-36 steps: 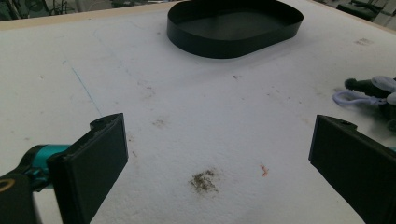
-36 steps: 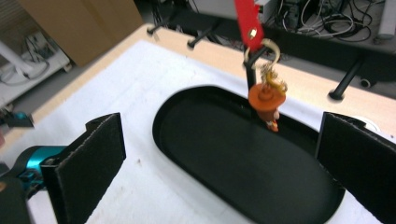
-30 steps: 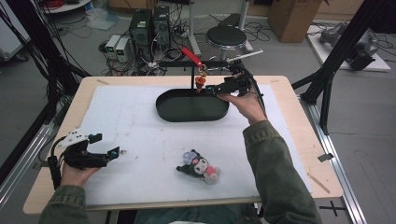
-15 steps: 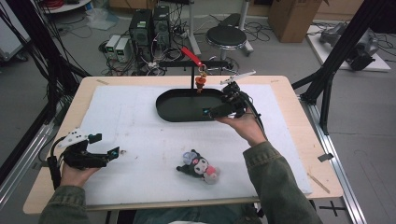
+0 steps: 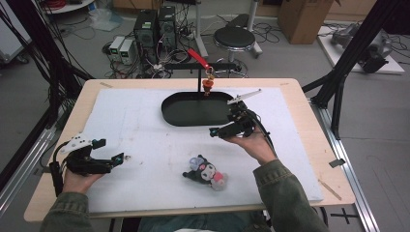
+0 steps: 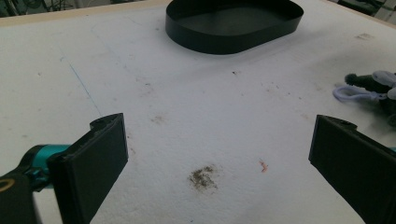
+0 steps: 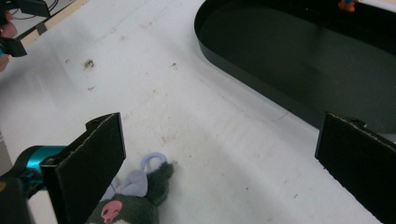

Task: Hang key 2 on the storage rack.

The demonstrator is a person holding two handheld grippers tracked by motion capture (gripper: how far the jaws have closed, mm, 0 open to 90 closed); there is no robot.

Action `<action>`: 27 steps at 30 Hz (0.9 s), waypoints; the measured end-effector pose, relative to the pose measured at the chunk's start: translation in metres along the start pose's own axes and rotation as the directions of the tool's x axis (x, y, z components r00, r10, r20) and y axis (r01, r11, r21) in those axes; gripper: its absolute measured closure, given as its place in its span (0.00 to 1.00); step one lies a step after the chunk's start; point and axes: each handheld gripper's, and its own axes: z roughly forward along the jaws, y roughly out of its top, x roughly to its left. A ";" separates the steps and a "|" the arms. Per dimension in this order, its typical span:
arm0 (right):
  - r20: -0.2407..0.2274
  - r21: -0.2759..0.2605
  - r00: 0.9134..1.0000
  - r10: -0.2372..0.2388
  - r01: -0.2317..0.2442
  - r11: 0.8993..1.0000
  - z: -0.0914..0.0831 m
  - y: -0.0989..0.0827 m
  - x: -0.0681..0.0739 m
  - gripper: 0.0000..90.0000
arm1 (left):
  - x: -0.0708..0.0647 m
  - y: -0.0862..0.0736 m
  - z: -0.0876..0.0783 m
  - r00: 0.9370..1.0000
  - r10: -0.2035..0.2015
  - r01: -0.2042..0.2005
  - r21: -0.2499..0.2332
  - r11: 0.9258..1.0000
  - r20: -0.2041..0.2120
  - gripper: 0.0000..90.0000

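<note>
Black-and-pink plush toy [image 5: 205,172] lying low and centre of the high view, below the black tray [image 5: 179,113]; right gripper [image 5: 216,131] above it, jaws wide and empty, left gripper [image 5: 121,157] likewise spread, idle at lower left; approach step, likely needing descent astride the toy before closing.

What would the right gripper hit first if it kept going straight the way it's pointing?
Probably the bare white foam mat, with the small black plush toy just beside that line; the right gripper is open, and depth is unclear.
</note>
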 end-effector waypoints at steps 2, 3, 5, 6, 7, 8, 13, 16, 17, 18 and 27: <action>-0.001 0.004 1.000 0.008 -0.008 1.000 0.001 -0.006 0.001 0.01 | 0.000 0.000 0.000 1.000 0.002 -0.002 -0.001 1.000 -0.002 0.05; -0.005 0.003 1.000 0.010 -0.010 1.000 0.002 -0.007 0.000 0.01 | 0.000 0.000 -0.001 1.000 0.000 0.000 -0.002 1.000 -0.003 0.05; -0.016 0.011 1.000 0.022 -0.022 1.000 0.003 -0.012 0.001 0.01 | 0.000 0.000 -0.001 1.000 -0.003 0.003 -0.005 1.000 -0.005 0.05; -0.012 0.013 1.000 0.021 -0.021 1.000 0.003 -0.013 0.001 0.01 | 0.000 0.000 -0.001 1.000 -0.004 0.004 -0.007 1.000 -0.007 0.05; -0.013 0.015 1.000 0.023 -0.022 1.000 0.003 -0.015 0.001 0.01 | 0.000 0.000 -0.001 1.000 -0.004 0.004 -0.006 1.000 -0.007 0.05; -0.013 0.018 1.000 0.020 -0.020 1.000 0.003 -0.016 0.001 0.01 | 0.000 0.000 -0.001 1.000 -0.003 0.003 -0.006 1.000 -0.006 0.05; -0.027 0.031 0.999 0.026 -0.026 0.999 0.008 -0.026 0.005 0.01 | 0.000 0.000 -0.001 1.000 -0.001 0.001 -0.001 1.000 -0.006 0.05; -0.051 0.065 0.998 0.033 -0.030 0.997 0.015 -0.034 0.008 0.01 | 0.000 0.000 -0.001 1.000 -0.003 0.003 -0.004 1.000 -0.005 0.05; -0.053 0.072 0.998 0.031 -0.027 0.997 0.017 -0.036 0.010 0.01 | 0.000 0.000 -0.001 1.000 -0.003 0.003 -0.005 1.000 -0.007 0.05; -0.059 0.076 0.998 0.026 -0.022 0.997 0.018 -0.039 0.011 0.01 | 0.000 0.000 -0.001 1.000 -0.003 0.003 -0.005 1.000 -0.006 0.06; -0.109 0.110 0.994 0.029 -0.016 0.994 0.026 -0.056 0.026 0.01 | 0.000 -0.001 -0.001 1.000 -0.001 0.001 0.006 1.000 -0.011 0.05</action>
